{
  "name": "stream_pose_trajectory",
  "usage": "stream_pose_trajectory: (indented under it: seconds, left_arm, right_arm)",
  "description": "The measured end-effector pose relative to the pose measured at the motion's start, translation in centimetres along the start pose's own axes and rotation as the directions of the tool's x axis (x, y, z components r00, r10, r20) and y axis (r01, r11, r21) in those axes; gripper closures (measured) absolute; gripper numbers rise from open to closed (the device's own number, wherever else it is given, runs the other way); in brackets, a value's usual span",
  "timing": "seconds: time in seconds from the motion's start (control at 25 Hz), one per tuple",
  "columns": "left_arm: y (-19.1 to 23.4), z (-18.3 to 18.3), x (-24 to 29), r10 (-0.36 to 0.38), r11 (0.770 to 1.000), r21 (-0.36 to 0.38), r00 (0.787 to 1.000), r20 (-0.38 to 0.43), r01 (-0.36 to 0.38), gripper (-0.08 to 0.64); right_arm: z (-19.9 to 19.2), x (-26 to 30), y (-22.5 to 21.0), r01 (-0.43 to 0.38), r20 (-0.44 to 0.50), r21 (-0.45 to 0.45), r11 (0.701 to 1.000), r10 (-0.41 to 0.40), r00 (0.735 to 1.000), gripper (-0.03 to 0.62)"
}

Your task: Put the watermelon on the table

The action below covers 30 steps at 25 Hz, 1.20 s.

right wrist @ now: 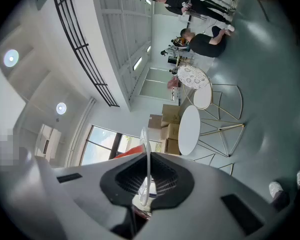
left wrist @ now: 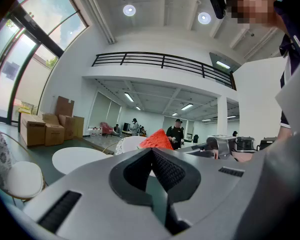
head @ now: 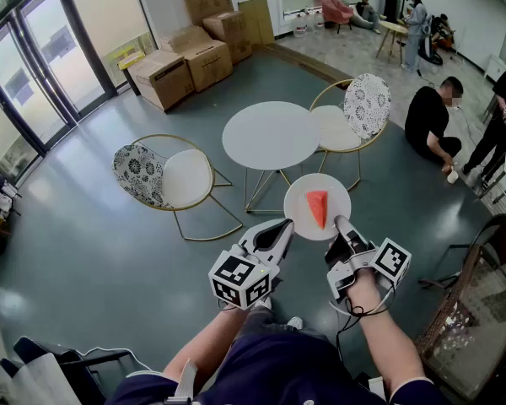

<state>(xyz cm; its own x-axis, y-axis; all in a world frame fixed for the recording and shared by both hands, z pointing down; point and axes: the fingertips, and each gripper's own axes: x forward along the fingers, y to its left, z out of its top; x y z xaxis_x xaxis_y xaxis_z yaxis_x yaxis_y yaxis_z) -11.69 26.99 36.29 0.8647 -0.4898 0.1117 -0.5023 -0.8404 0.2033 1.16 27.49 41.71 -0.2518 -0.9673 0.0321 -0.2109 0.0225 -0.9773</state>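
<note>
Chair [head: 164, 175] with a patterned back stands left of the round white table [head: 271, 135], which has nothing on it. The left gripper [head: 287, 224] comes next. Its jaws are pressed together with nothing between them, and their tips sit just beside the left edge of the white plate [head: 299, 201]. Whether they touch the rim cannot be told.

From the left gripper view, the shut left gripper [left wrist: 152, 151] points past the red watermelon [left wrist: 156, 140] toward the table [left wrist: 77, 159]. The watermelon [head: 318, 207], a red wedge, lies near the middle of the plate with its narrow end toward the near edge. The plate is in the air above the grey floor, short of the table's near edge.

The right gripper [head: 341, 222] carries the load by pinching the plate's near right edge. Its own view shows the right gripper [right wrist: 146, 159] clamped on the thin rim of the plate [right wrist: 145, 139], seen edge-on, with a sliver of watermelon [right wrist: 127, 153] to one side and the table [right wrist: 190, 129] ahead. A second patterned chair [head: 354, 112] stands at the table's right.

The step in hand looks like the carry to the table. A one-sided grip will probably let the plate sag at its far edge, so it should be kept level and moved slowly. The left gripper could steady the rim from under the left edge. It would be best to bring the plate well inside the table's near edge, lower it flat, and only then let go.
</note>
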Motion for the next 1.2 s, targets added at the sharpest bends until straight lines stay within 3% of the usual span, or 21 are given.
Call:
stream_pose_trajectory:
  seconds: [0.56, 1.2]
  left_arm:
    - [-0.1, -0.5, 0.3, 0.007, 1.0, -0.001, 1.0, -0.008, -0.007, 0.555]
    - [6.0, -0.2, 8.6, -0.016, 0.999, -0.034, 1.0, -0.011, 0.015, 0.555]
  right_arm:
    - [0.2, 0.1, -1.0, 0.005, -0.017, 0.035, 0.999, -0.004, 1.0, 0.579]
    - [5.7, 7.4, -3.4, 0.027, -0.011, 0.024, 0.999, -0.026, 1.0, 0.58]
